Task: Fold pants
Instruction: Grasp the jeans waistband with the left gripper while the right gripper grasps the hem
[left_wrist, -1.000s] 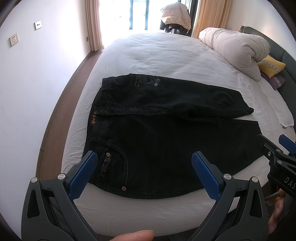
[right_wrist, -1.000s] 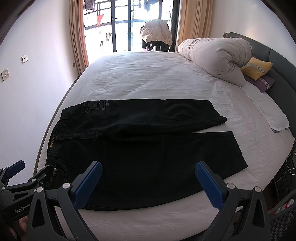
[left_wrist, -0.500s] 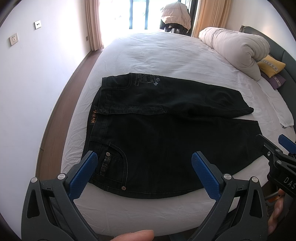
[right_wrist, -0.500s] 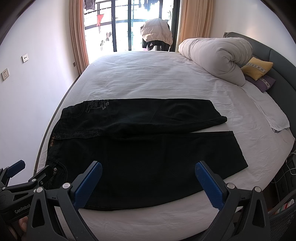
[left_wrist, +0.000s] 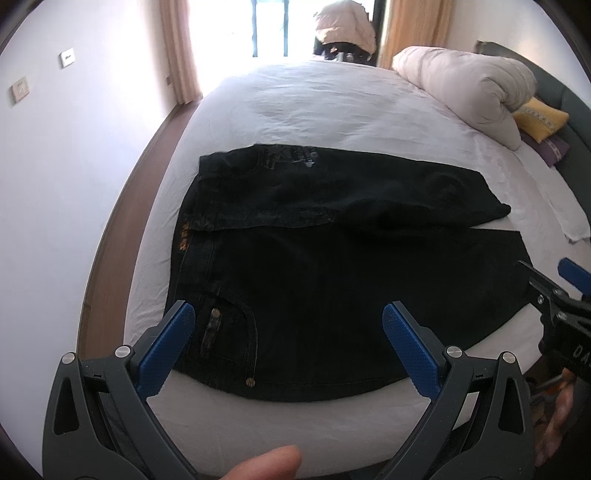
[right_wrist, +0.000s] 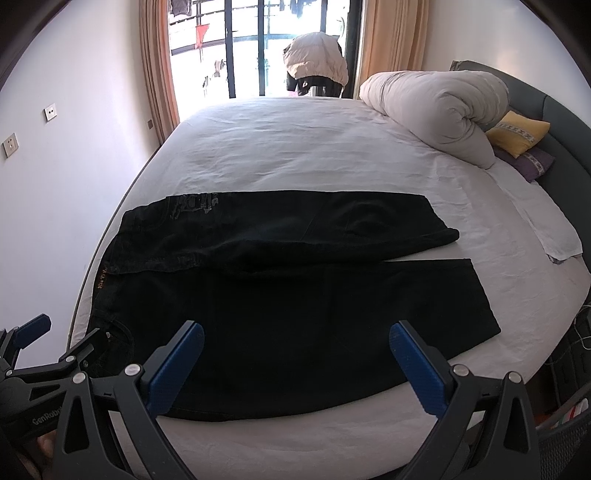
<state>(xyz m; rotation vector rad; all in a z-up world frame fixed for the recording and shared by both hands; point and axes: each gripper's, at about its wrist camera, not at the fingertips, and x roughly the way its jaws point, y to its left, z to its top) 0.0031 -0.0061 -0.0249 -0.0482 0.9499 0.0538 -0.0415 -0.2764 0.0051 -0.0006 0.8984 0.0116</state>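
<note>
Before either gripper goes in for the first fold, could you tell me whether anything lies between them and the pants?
Nothing visible does. Both the left gripper and right gripper hang open over the near edge of the black pants; only bare white sheet lies between.

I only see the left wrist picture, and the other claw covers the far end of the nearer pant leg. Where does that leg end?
Observer: In the right wrist view, the hem lies flat, fully on the bed.
Operator: Is that other claw holding anything? I only catch one side of it.
Observer: No. The right claw is wide open, with nothing between its pads; the pants lie untouched beyond it.
Operator: The window is just white glare for me.
Observer: Here it shows dark bars and a red cloth hanging outside.
</note>
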